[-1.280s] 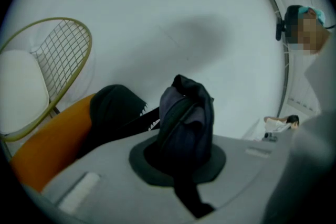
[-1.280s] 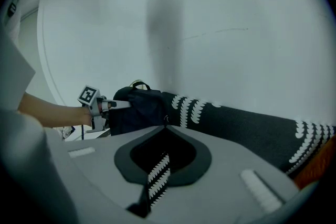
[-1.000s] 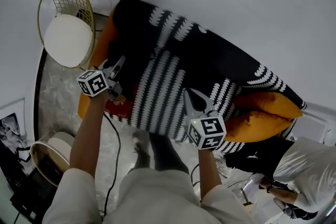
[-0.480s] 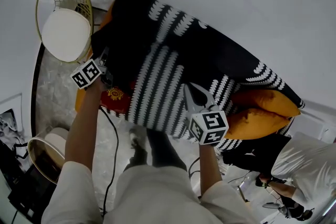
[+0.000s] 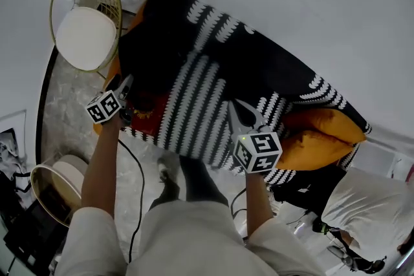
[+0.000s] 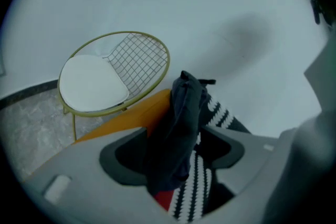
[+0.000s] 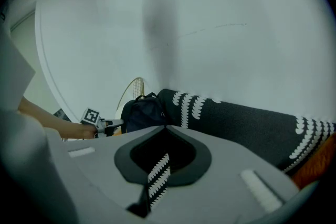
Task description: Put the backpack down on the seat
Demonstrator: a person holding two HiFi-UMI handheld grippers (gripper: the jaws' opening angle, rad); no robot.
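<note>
The backpack (image 7: 143, 113) sits at the sofa seat's (image 5: 207, 94) end. The left gripper's (image 5: 120, 83) fingers have just been opening wide, fabric loose between them. The right gripper's (image 5: 242, 114) fingers are closed, empty. Likely 1 move left — withdrawing.

No legible text (nor numbers) anywhere

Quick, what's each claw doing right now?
Left claw: open, has just been opening; the backpack hangs between its jaws, ungripped.
Right claw: shut, holding nothing.
</note>
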